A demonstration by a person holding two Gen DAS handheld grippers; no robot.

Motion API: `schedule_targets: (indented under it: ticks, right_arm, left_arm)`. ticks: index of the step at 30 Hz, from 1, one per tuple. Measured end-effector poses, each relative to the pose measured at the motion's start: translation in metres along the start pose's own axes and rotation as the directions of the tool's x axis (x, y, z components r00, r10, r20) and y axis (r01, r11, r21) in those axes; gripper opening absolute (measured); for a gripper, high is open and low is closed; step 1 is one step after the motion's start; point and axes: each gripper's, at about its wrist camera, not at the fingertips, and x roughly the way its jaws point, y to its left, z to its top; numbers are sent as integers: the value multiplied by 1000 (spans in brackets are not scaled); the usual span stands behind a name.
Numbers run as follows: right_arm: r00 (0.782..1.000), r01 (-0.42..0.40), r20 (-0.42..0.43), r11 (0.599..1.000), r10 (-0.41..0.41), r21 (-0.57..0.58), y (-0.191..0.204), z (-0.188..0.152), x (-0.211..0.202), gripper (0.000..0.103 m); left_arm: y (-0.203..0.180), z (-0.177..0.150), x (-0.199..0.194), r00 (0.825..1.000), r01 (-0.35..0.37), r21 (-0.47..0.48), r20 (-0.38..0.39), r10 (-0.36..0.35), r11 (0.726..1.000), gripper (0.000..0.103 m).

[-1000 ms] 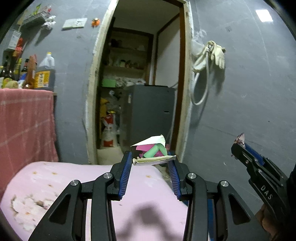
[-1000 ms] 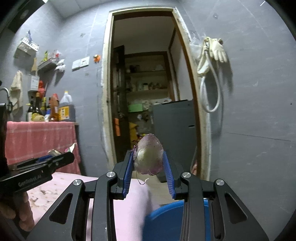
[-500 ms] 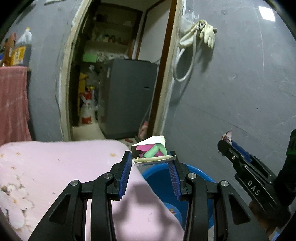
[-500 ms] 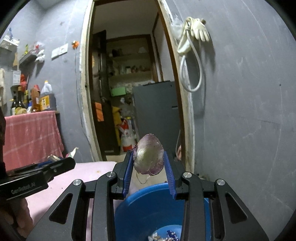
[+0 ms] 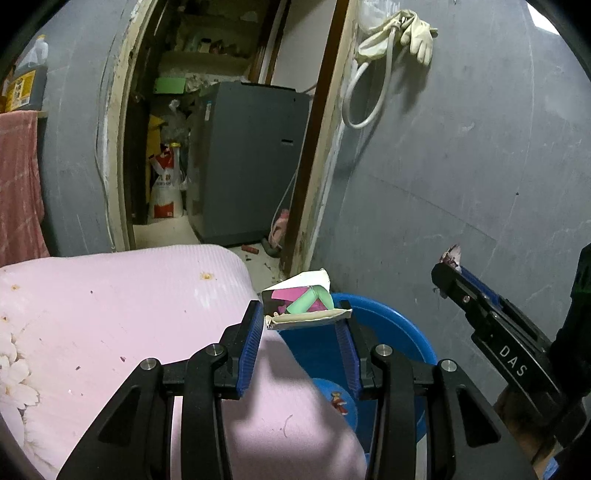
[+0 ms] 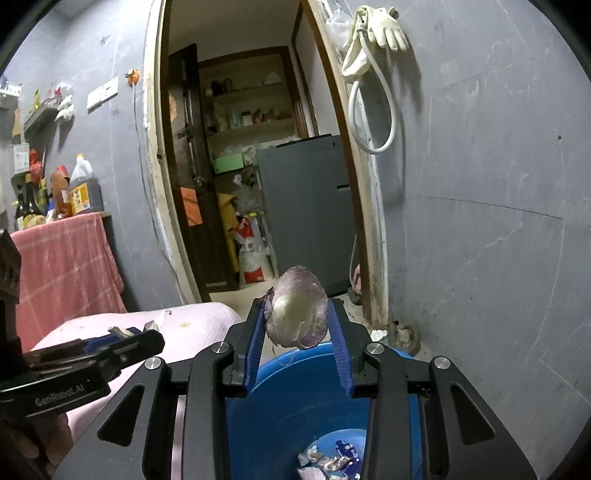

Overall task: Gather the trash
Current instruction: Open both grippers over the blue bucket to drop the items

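Observation:
My left gripper (image 5: 302,321) is shut on a small crushed paper carton (image 5: 303,304) with pink and green print, held over the near edge of the pink table (image 5: 110,314), beside the blue bucket (image 5: 391,332). My right gripper (image 6: 297,325) is shut on a purple onion skin (image 6: 297,314) and holds it above the blue bucket (image 6: 280,398), which has several scraps (image 6: 328,461) at its bottom. The right gripper shows in the left wrist view (image 5: 448,262); the left gripper shows in the right wrist view (image 6: 140,338).
A grey wall (image 5: 461,166) stands behind the bucket, with a hose and gloves (image 5: 399,33) hanging on it. A doorway (image 6: 258,147) opens onto a grey appliance (image 5: 247,158). A counter with a red cloth (image 6: 62,266) and bottles stands left.
Both grippers have swung right and tilted down with their loads. The blue bucket has come into view beneath them and the table has shifted to the left.

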Motion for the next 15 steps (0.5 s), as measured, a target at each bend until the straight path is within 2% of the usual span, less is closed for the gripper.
schedule_targets:
  ticks: [8, 12, 15]
  right_arm:
    - [1000, 1, -26, 1000, -1, 21, -3, -1, 6, 33]
    - [999, 2, -33, 1000, -1, 25, -4, -1, 7, 39]
    - [999, 4, -33, 1000, -4, 21, -3, -1, 7, 39]
  left_arm:
    - [3, -3, 9, 999, -3, -9, -50, 3, 1000, 36]
    - [6, -3, 10, 999, 1, -22, -54, -2, 1000, 47]
    - [7, -3, 10, 998, 0, -28, -56, -1, 1000, 49]
